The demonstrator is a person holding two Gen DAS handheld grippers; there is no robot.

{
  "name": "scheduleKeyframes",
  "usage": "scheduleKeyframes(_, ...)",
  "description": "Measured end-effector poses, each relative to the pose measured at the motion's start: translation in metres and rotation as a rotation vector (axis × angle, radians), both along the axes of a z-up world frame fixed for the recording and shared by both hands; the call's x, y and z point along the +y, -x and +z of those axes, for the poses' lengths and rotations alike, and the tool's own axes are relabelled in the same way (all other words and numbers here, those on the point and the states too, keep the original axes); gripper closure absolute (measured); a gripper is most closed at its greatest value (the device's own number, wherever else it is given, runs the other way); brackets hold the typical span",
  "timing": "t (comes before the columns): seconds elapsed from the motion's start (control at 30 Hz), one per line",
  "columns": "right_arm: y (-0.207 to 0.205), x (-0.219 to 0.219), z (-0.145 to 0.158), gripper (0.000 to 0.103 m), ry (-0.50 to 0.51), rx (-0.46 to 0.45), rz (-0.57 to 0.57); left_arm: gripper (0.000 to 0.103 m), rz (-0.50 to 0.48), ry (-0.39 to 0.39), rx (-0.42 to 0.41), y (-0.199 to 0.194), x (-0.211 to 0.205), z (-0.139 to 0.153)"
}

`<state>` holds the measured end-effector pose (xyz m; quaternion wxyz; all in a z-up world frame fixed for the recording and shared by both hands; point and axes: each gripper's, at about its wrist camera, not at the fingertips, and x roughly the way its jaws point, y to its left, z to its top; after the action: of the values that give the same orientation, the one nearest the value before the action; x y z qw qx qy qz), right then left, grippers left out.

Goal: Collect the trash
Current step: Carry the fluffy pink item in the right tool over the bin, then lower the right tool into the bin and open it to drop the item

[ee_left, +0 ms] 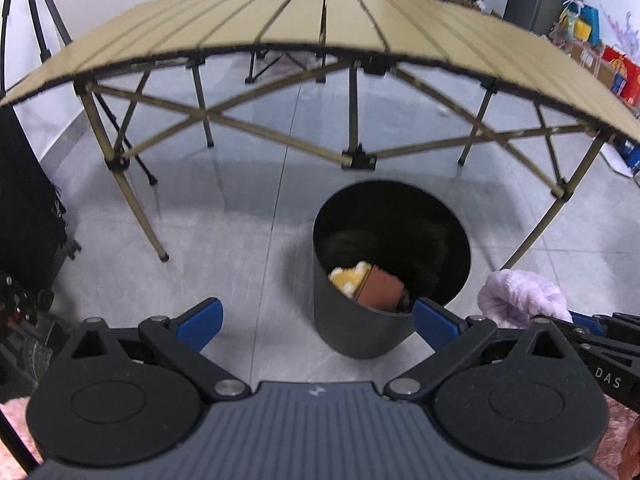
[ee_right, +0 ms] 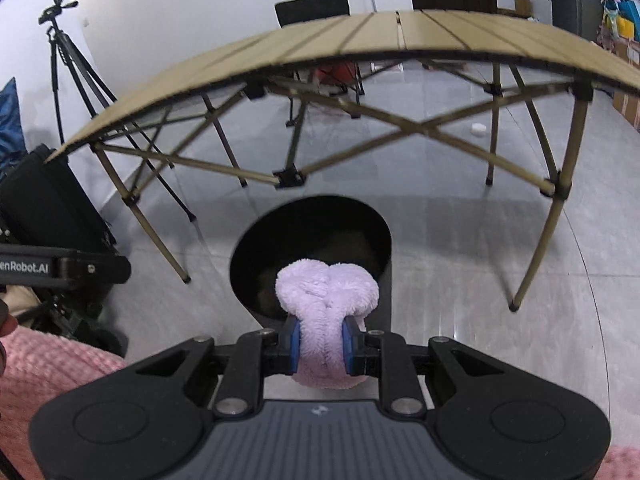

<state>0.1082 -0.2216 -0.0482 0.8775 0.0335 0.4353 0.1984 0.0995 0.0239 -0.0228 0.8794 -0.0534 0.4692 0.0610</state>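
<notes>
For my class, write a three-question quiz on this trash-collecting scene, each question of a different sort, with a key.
1. True or false: the left gripper is open and holds nothing.
2. Multiple choice: what is the right gripper shut on? A) a brown block B) a fluffy lilac item C) a yellow toy
3. Short answer: where does the black bin stand relative to the folding table?

Key
1. True.
2. B.
3. On the floor, just in front of the table's near edge; the brown block and the yellow plush already lie inside it.
</notes>
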Motion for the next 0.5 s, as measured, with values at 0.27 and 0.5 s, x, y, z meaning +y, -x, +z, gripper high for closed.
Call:
scheduleKeyframes(0.27, -0.003, -0.007, -0.018, 0.083, 0.017, 0.014, -0.018, 0.000, 0.010, 0.000, 0.073, -0.015, 0.003, -0.028)
scheduleKeyframes(0.5, -0.014, -0.009, -0.023, 0.083, 0.026, 0.018, -0.030, 0.000, 0.020, -0.005, 0.114, -0.040, 0.009, -0.035)
